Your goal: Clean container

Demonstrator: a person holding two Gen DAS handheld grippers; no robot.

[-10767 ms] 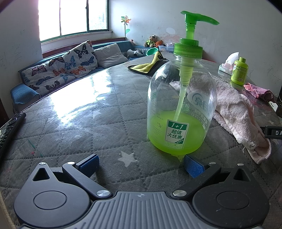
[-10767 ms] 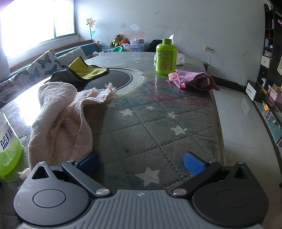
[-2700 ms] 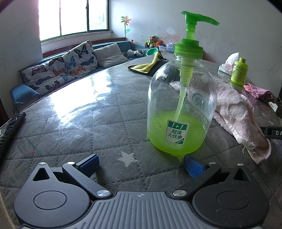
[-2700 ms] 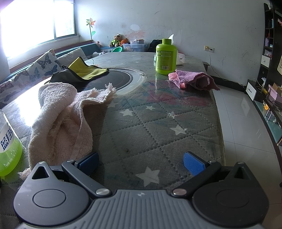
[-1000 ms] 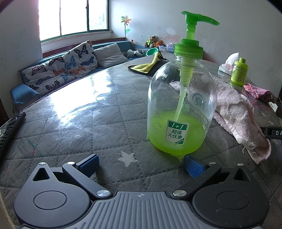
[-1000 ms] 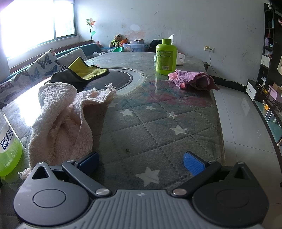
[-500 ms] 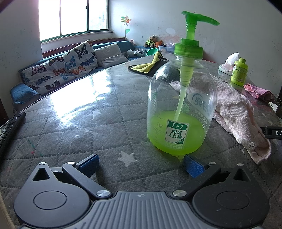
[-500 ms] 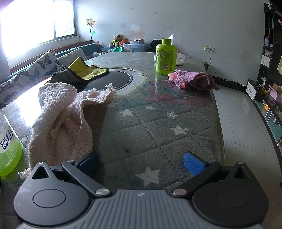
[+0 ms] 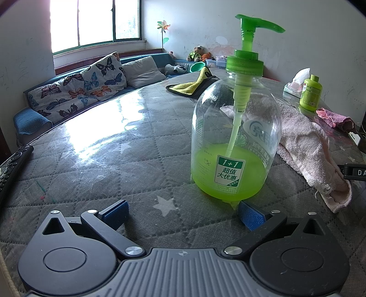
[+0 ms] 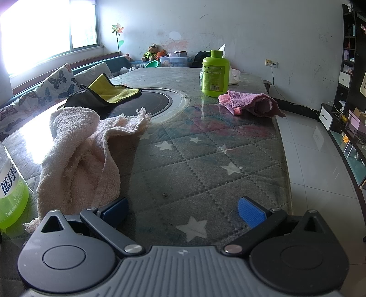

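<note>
The left claw (image 9: 183, 211) rests on the desk (image 9: 96, 146), jaws apart and empty. The pump bottle (image 9: 235, 137) stands upright at one o'clock, just ahead of its right pad. The pale towel (image 10: 84, 150) lies at eleven o'clock of the right claw (image 10: 183, 211), likewise spread and empty. Best approach, I judge: grip the towel first, steady the bottle low on its body, then wipe.

- Daylight came through the window (image 9: 95, 21), blown out white in both views.
- Glare streaked the table (image 9: 96, 141).
- Fisheye bending curved the edges; the corners went dark.
- Focus was sharp.
</note>
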